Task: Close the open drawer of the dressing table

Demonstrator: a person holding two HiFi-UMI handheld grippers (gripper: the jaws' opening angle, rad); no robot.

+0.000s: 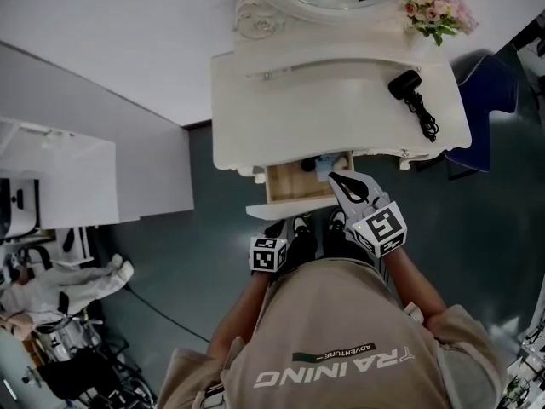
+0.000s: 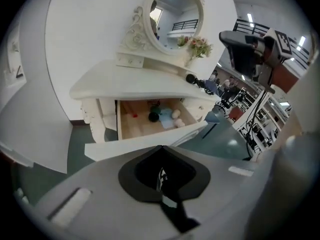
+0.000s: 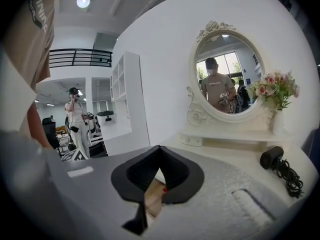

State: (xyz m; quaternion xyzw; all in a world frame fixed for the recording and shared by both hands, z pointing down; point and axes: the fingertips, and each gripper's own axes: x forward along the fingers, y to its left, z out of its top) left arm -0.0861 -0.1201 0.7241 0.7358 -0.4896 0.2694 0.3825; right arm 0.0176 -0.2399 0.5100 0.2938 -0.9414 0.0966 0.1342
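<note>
Left gripper [image 1: 269, 252]: jaws clenched together on nothing, held low, just short of the drawer front [image 2: 145, 147].
Right gripper [image 1: 339, 184]: jaws drawn in to a thin slit with nothing gripped. Its tips are over the drawer's right corner, at the near edge of the surface.
Drawer [image 2: 142, 125]: stands open from the dressing table [image 1: 324, 113], straight ahead of the left gripper and under the right gripper's tips, its wooden floor on show.
Drawer contents: a dark round item [image 2: 154, 117], a teal item [image 2: 165, 116] and pale balls [image 2: 176, 114], ahead and slightly right of the left gripper.
Mirror [image 3: 225, 76]: oval, white-framed, beyond the right gripper at the back of the surface.
Hair dryer [image 1: 407, 83]: black, on the surface ahead and right of the right gripper, with its cord beside it.
Flowers [image 1: 434, 7]: a pink bunch farther back, right of the mirror.
</note>
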